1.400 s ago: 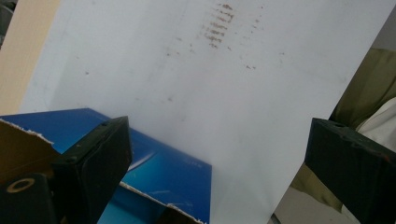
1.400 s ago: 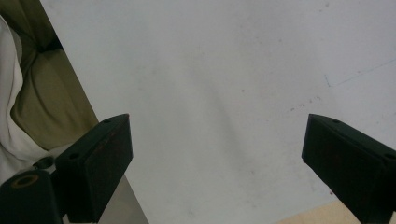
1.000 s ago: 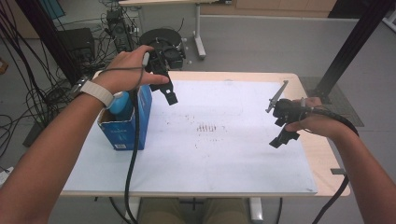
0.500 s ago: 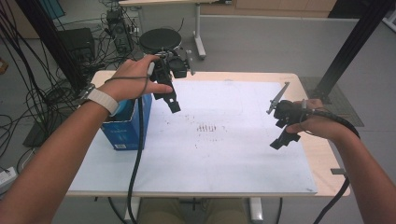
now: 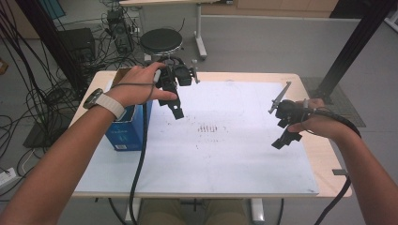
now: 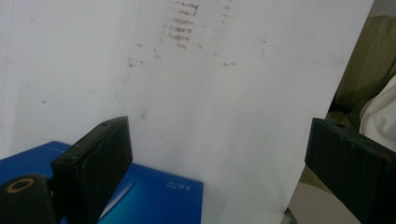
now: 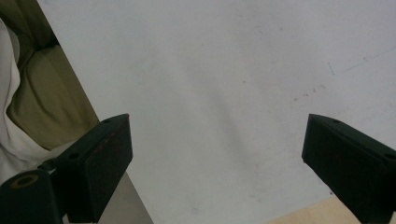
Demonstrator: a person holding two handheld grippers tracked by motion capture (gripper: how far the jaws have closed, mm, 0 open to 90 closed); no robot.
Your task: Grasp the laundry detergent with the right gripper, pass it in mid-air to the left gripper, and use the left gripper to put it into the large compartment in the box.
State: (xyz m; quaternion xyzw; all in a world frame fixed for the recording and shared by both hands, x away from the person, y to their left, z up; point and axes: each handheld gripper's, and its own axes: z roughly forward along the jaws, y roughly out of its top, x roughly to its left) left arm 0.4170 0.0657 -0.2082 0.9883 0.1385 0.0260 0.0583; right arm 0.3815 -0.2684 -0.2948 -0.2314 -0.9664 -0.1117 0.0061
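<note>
One blue box [image 5: 126, 129] beside the left tongs [image 5: 174, 107] — white sheet [image 5: 220, 154] bare between.

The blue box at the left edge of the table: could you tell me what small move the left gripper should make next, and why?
Probably lower the left gripper back and down toward the blue box. Its fingers stand wide open and hold nothing, and the box's top lies just below them in the left gripper view.

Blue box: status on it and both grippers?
Left gripper open, empty, above the mat beside the blue box. Right gripper open, empty, over the mat's right side. Box upright at the white mat's left edge, untouched. Nothing in the way.
</note>
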